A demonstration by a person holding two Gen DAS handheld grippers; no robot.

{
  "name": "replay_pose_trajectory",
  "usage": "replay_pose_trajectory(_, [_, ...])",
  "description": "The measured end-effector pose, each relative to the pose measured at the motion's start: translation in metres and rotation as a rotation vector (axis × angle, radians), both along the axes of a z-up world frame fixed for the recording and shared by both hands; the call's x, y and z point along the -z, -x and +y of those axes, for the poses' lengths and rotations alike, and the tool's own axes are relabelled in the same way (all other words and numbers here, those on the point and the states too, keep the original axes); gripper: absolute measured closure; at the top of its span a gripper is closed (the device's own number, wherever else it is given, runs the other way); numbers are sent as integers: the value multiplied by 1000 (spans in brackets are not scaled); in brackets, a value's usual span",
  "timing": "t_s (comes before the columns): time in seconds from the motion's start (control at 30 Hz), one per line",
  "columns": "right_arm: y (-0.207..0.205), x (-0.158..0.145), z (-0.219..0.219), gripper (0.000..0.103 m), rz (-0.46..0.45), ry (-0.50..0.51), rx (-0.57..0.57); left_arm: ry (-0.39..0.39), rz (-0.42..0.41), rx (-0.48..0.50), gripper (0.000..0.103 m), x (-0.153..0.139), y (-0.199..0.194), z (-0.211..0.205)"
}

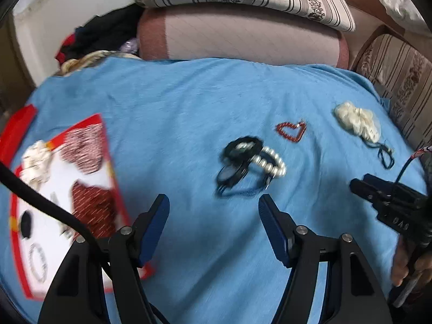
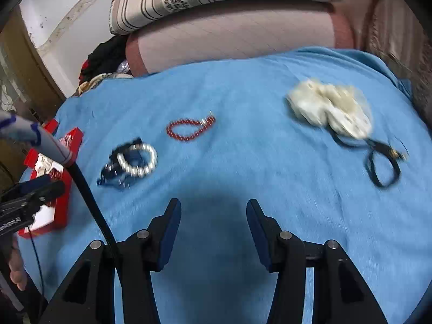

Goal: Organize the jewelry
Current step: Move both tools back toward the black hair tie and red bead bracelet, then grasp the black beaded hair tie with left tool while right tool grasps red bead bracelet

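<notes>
On the blue cloth (image 1: 175, 113) lie a white pearl bracelet (image 1: 270, 162) tangled with black hair clips (image 1: 235, 164), a red bead bracelet (image 1: 291, 131) and a cream flower piece (image 1: 357, 121) on a black cord. A red jewelry box (image 1: 67, 189) at the left holds a cream flower, red beads, a black piece and a ring of beads. My left gripper (image 1: 213, 202) is open and empty just short of the pearl bracelet. My right gripper (image 2: 213, 206) is open and empty above bare cloth; the pearl bracelet (image 2: 137, 160), red bracelet (image 2: 189, 128) and cream flower (image 2: 329, 109) lie beyond it.
Striped and pink cushions (image 1: 243, 27) are stacked behind the cloth. Dark clothes (image 1: 102, 35) are piled at the back left. A patterned armrest (image 1: 399, 81) borders the right. A black cable (image 1: 48, 205) crosses the box. The right gripper shows at the right edge of the left wrist view (image 1: 391, 205).
</notes>
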State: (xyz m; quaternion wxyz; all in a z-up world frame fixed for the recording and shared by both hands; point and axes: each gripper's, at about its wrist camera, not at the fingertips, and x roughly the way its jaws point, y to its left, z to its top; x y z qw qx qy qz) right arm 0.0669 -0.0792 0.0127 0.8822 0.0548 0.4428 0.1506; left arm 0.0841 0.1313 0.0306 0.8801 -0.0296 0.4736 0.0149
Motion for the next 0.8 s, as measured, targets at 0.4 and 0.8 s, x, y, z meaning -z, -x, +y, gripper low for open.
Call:
replay_pose_trajectory(0.4, [-68,12,35,48,29,-40,-88,20,44,164,62,39,-79,-15])
replay_pose_trajectory(0.8, [-92,26,61,48,50,-35,-134,-8,38,-15,88,42,-94,41])
